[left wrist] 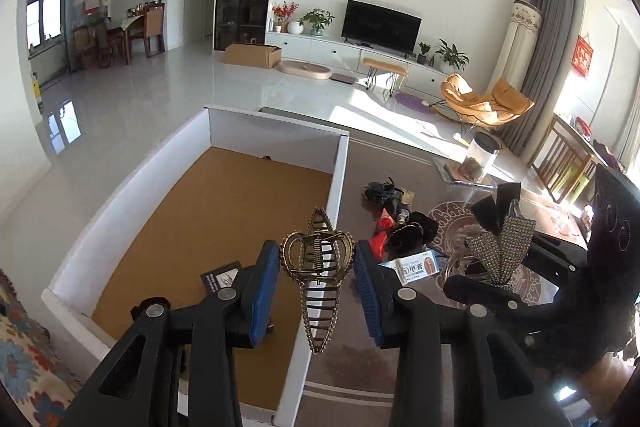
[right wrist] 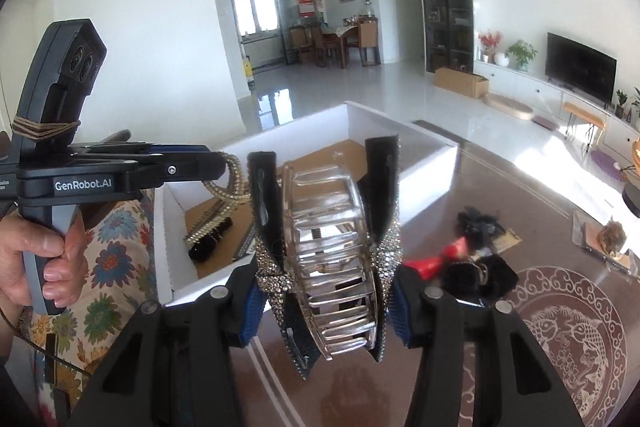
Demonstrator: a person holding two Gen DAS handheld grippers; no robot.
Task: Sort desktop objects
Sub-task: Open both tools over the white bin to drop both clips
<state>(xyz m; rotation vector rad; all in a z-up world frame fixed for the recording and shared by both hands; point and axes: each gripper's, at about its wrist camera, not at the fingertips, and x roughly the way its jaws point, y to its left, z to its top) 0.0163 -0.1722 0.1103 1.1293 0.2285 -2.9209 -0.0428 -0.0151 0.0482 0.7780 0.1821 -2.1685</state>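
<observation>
My left gripper (left wrist: 316,267) is shut on a bronze claw hair clip (left wrist: 318,267) and holds it above the right wall of a white cardboard box (left wrist: 338,179) with a brown floor. My right gripper (right wrist: 326,291) is shut on a clear claw hair clip with a black rhinestone bow (right wrist: 332,259), raised over the table near the box (right wrist: 400,131). The right gripper with its bow clip (left wrist: 500,247) also shows in the left wrist view. The left gripper body (right wrist: 120,171) shows in the right wrist view, over the box.
A heap of small items lies on the dark table: black hair pieces (left wrist: 384,193), a red item (left wrist: 380,239), a small white-and-blue packet (left wrist: 412,265). A clear jar with a black lid (left wrist: 478,157) stands further back. A black tube (right wrist: 210,239) lies in the box.
</observation>
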